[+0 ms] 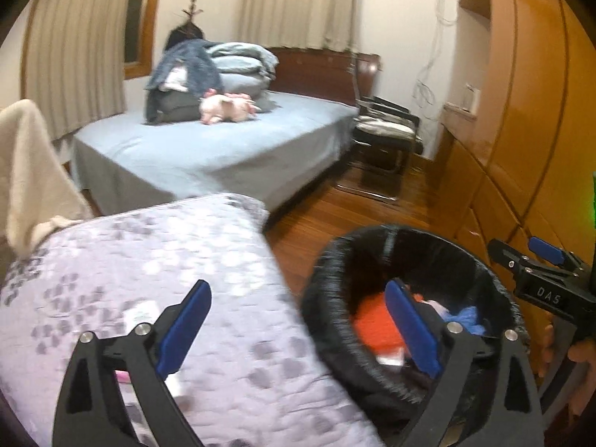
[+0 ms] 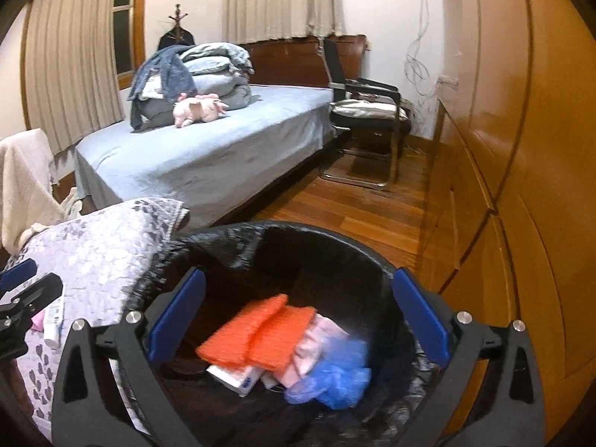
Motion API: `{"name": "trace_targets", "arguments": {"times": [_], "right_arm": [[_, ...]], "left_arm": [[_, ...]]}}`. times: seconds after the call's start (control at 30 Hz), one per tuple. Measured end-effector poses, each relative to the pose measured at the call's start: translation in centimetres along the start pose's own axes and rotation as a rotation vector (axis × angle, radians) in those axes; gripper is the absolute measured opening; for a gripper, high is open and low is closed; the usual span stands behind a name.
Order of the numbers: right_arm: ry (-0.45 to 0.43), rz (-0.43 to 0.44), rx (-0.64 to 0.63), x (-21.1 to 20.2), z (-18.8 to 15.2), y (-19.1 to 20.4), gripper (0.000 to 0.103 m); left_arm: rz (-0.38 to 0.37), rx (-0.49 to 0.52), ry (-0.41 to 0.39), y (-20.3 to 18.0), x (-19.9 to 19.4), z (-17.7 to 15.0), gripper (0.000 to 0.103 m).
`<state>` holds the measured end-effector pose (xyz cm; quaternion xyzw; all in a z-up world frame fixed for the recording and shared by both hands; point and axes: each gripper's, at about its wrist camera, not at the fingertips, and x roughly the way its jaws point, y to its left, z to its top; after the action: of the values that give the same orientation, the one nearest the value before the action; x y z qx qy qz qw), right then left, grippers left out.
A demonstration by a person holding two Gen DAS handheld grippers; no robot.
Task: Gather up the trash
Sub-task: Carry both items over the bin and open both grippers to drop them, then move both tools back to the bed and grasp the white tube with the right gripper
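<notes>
left gripper (image 1: pixel 298 329): jaws wide, nothing held; white tube (image 2: pixel 54 320) lies on quilt (image 1: pixel 156 253), lower-left.
right gripper (image 2: pixel 298 320): jaws wide, nothing held, over bin (image 2: pixel 231 232).
nearer: left.

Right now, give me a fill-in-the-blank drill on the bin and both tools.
1. The trash bin is lined with a ___ bag.
2. The crumpled plastic in the bin is ___.
3. The right tool hangs over the bin with jaws ___.
4. The left tool has ___ between its pads.

Missing words: black; blue; open; nothing
</notes>
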<state>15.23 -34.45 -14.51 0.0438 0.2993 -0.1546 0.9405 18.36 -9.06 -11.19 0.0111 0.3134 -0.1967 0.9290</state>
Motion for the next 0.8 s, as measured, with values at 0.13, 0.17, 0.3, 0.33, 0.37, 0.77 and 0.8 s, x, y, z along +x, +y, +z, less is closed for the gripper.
{"name": "trace_targets", "arguments": {"times": [0.13,0.17,0.3,0.33,0.37,0.77,0.8], "right_arm": [[-0.005,0.062,-0.023,-0.2,0.6,3.0,0.098],[-0.006,0.076,-0.031,-0.2,0.7,3.8,0.098],[-0.001,0.147,-0.068,0.0,1.3,7.8,0.098],[0.000,0.161,-0.075,-0.1,1.3,8.6,0.098],[0.002,0.178,-0.084,0.0,1.4,9.6,0.098],[0.031,0.362,-0.184,0.2,0.0,20.3,0.098],[0.033,0.370,-0.188,0.3,-0.2,20.9,0.098]], "left_arm": [[0.083,-0.040,-0.023,3.9,-1.9,0.0,0.097],[0.104,-0.052,-0.024,4.9,-2.3,-0.1,0.097],[0.174,-0.114,-0.021,8.9,-3.6,-0.7,0.097],[0.187,-0.124,-0.022,9.5,-3.8,-0.9,0.097],[0.206,-0.135,-0.023,10.4,-4.2,-1.0,0.097],[0.317,-0.188,-0.021,16.8,-6.2,-3.2,0.097],[0.321,-0.189,-0.019,17.0,-6.3,-3.3,0.097]]}}
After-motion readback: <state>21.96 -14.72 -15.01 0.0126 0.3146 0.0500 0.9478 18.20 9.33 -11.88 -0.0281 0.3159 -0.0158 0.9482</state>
